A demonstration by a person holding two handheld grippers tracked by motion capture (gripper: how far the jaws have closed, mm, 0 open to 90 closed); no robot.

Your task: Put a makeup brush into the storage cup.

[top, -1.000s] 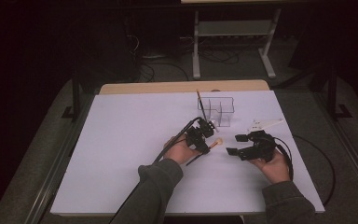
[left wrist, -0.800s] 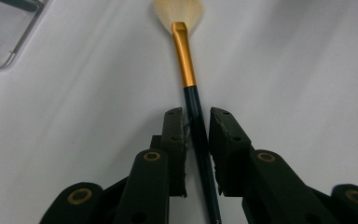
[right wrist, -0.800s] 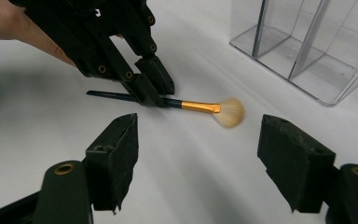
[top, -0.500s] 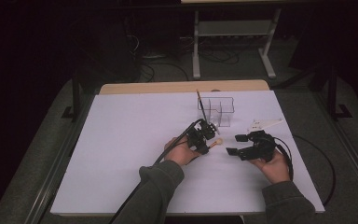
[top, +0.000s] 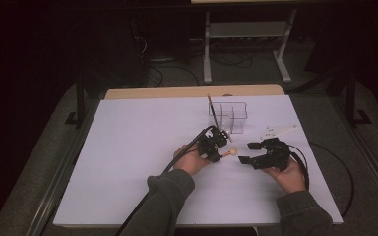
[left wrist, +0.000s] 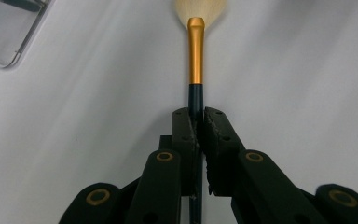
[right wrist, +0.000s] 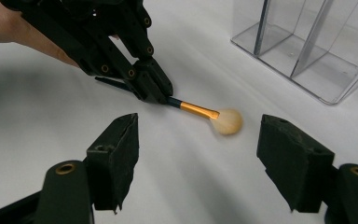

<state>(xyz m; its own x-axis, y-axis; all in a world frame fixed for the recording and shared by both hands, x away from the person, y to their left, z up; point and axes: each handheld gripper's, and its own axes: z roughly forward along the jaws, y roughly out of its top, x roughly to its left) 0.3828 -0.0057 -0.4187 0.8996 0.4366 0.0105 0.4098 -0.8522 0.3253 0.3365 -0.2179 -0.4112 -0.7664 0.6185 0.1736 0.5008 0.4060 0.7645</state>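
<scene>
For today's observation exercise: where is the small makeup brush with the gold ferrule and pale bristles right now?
The makeup brush lies near the table's middle in the high view, its dark handle clamped in the left gripper, just in front of the clear plastic organiser.

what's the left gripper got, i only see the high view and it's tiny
Observer: The left gripper is shut on a brush by its dark handle, just behind the gold ferrule. Its jaws have just been closing.
Operator: is the brush on the table or lifted
Observer: In the right gripper view the pale bristle tip looks to rest on or just above the white table; I cannot tell which.
Operator: and the right gripper
Observer: The right gripper is open, with nothing between its jaws, and faces the bristle end.
Operator: anything near the brush
Observer: A clear organizer with dividers stands beyond it, apart from the brush.
</scene>
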